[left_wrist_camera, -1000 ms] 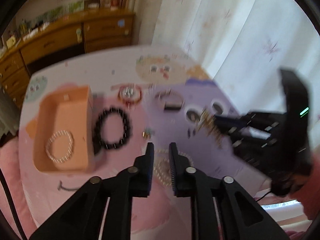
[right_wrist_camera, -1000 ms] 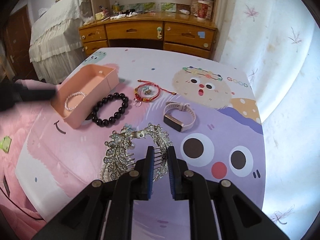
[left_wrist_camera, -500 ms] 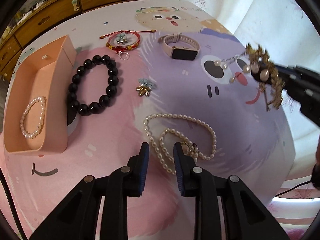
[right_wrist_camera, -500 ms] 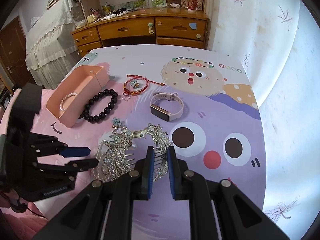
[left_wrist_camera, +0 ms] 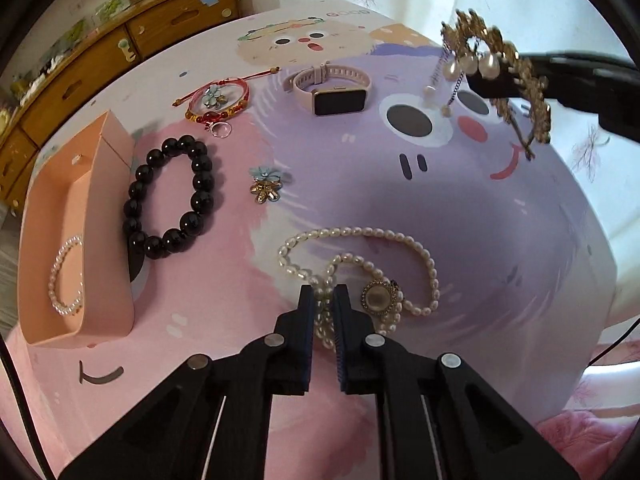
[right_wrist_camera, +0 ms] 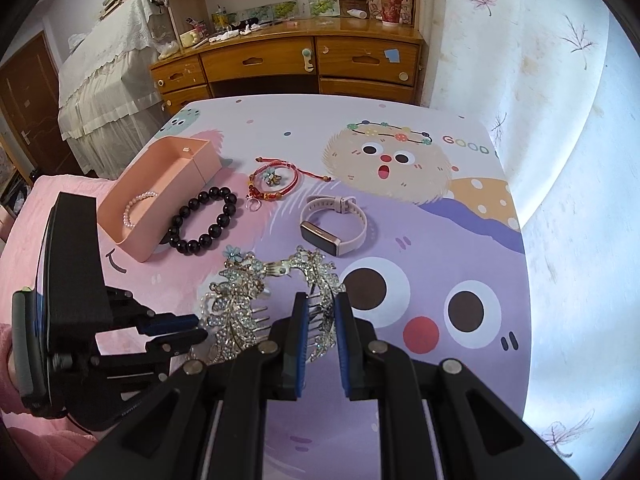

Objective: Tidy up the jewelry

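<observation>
Pearl necklace: the strands between the left tool's fingers are partly covered; its lower loop runs behind them. From the right wrist, the rhinestone hair comb blocks most of the necklace. Comb teeth pass behind the right tool's fingers. Small charm beside necklace: type unreadable.

light: bright daylight via curtain | shadows: soft | focus: sharp | edges: fisheye-warped, vignetted

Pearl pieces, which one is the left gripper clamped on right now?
The long pearl necklace with the round clasp, looped on the table; the left gripper pinches its strands. The small pearl bracelet lies untouched inside the pink box.
</observation>
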### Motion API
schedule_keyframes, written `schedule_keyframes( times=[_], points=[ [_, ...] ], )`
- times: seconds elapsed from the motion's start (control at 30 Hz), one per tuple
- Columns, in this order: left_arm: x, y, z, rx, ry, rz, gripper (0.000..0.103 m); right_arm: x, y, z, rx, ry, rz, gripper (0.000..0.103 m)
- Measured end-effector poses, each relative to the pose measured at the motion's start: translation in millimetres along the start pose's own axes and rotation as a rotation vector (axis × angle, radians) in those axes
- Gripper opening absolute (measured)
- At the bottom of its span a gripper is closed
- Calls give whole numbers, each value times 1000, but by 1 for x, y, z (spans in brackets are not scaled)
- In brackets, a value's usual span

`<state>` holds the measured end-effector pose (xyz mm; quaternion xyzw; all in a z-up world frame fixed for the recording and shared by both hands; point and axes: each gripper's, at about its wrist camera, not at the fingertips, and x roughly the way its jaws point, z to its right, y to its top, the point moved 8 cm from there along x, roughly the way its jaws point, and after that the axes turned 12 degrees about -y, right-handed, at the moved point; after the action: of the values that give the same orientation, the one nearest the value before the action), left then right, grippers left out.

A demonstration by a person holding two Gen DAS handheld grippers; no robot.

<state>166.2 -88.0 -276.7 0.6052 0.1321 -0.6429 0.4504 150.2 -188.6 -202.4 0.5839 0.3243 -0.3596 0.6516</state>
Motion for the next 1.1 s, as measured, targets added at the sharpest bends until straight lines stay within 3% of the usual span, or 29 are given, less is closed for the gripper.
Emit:
schedule_keyframes(
  times=[0.23,0.4,0.47,0.53,0.57,0.63,0.7,0.87,0.97,1.03,1.1],
  points=[
    [-53,17,2,-20,-78,138,0,-1,11,-5,5,3,2,13],
    [-49,13,-3,-31,-97,95,2,-3,18,-13,2,-1,19,13],
    [-38,7,-3,-29,-73,52,15,-5,20,-16,7,0,20,13],
    [-30,-2,-1,-9,-47,23,41,-6,21,-19,10,3,21,13],
    [-27,-5,2,7,-50,15,47,-7,21,-19,12,5,22,13],
    [-23,-12,7,32,-44,0,69,-7,19,-19,15,8,21,13],
    [-17,-18,11,51,-54,-15,76,-7,17,-18,16,1,13,13],
    [0,-26,15,129,-2,-41,74,-3,8,-9,34,-14,-10,13],
    [1,-26,18,154,-28,4,55,-2,5,-3,38,-19,-15,13],
    [-1,-24,22,180,-43,23,27,-1,4,0,41,-20,-19,13],
    [0,-24,24,185,-50,28,15,-1,3,4,45,-19,-21,13]
  ],
)
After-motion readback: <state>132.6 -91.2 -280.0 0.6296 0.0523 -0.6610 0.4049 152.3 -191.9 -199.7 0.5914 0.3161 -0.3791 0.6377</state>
